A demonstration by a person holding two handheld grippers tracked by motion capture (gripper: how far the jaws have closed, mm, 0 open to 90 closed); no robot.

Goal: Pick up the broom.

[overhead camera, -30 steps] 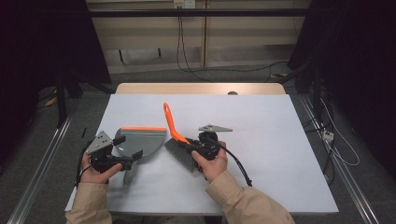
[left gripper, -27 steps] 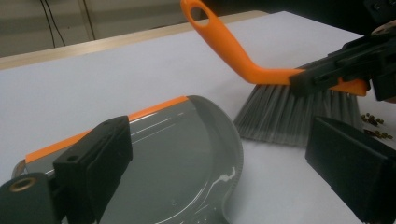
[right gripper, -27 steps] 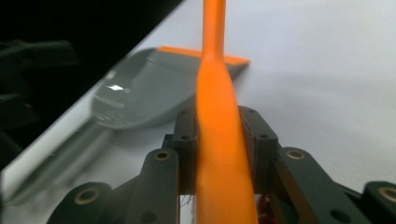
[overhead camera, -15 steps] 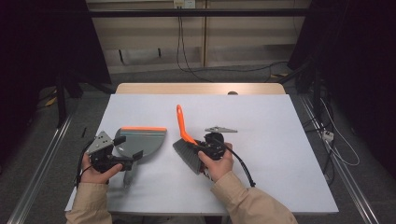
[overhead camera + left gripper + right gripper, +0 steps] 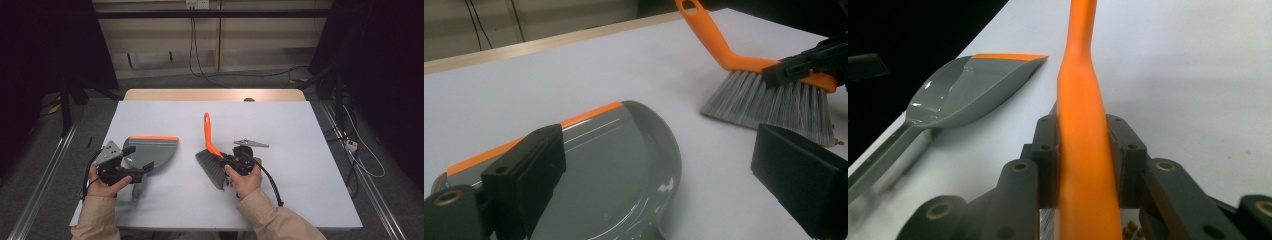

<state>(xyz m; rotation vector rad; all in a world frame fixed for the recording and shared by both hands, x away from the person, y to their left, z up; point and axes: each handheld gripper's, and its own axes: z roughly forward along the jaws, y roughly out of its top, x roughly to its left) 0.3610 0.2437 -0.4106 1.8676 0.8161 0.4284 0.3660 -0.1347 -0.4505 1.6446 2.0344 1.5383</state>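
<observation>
Brush (image 5: pixel 212 160) lies near the middle of the white table (image 5: pixel 300 150), bristles down, its orange handle clamped in the right gripper (image 5: pixel 231 161). Dustpan (image 5: pixel 150 151) rests well apart to its left, beneath the left gripper (image 5: pixel 142 167), fingers (image 5: pixel 531 172) spread open.

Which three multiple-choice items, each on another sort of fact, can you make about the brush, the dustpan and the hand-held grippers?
1. Where does the dustpan lie?
A. left of the brush
B. right of the brush
C. on the floor

2. What colour is the handle of the brush?
A. blue
B. orange
C. white

3. What is the state of the right hand-held gripper?
A. open above the table
B. shut on the dustpan
C. shut on the brush

Answers: 1 A, the high view shows the dustpan at the left; 2 B, the handle is orange; 3 C, the right gripper view shows both jaws pressing the handle.
</observation>
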